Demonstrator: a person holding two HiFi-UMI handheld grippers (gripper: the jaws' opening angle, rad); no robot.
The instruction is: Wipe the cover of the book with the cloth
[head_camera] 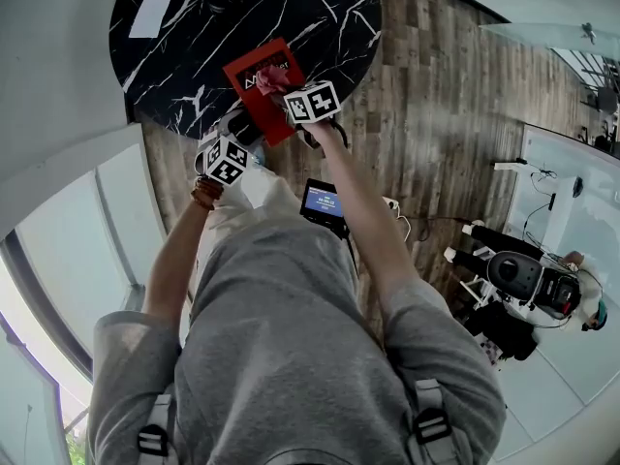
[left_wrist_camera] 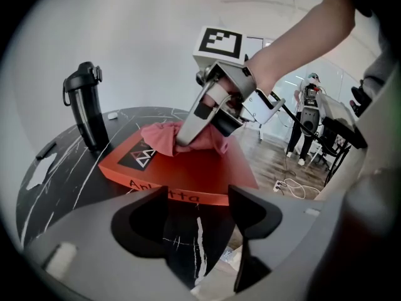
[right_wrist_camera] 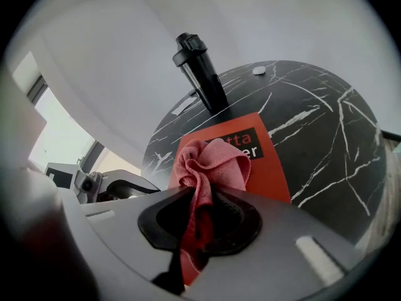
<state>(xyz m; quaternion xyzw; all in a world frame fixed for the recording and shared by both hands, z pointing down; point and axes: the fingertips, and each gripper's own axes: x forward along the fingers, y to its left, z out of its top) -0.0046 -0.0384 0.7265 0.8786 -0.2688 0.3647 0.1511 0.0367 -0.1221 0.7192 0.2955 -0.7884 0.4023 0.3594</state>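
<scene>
A red book (head_camera: 254, 76) lies on the round black marble table (head_camera: 194, 27), near its front edge. In the right gripper view my right gripper (right_wrist_camera: 200, 196) is shut on a bunched pink cloth (right_wrist_camera: 213, 162), which rests on the book's cover (right_wrist_camera: 263, 168). From the left gripper view the right gripper (left_wrist_camera: 188, 140) presses the cloth (left_wrist_camera: 160, 137) down on the book (left_wrist_camera: 188, 174). My left gripper (left_wrist_camera: 199, 196) is open and holds nothing, just short of the book's near edge, to the left of the right gripper (head_camera: 281, 90).
A tall black bottle (left_wrist_camera: 88, 108) stands on the table behind the book. A white card (head_camera: 150, 15) lies at the table's far left. Beyond the table is wood floor with cables (left_wrist_camera: 288, 184); a person and equipment (head_camera: 523, 274) are at the right.
</scene>
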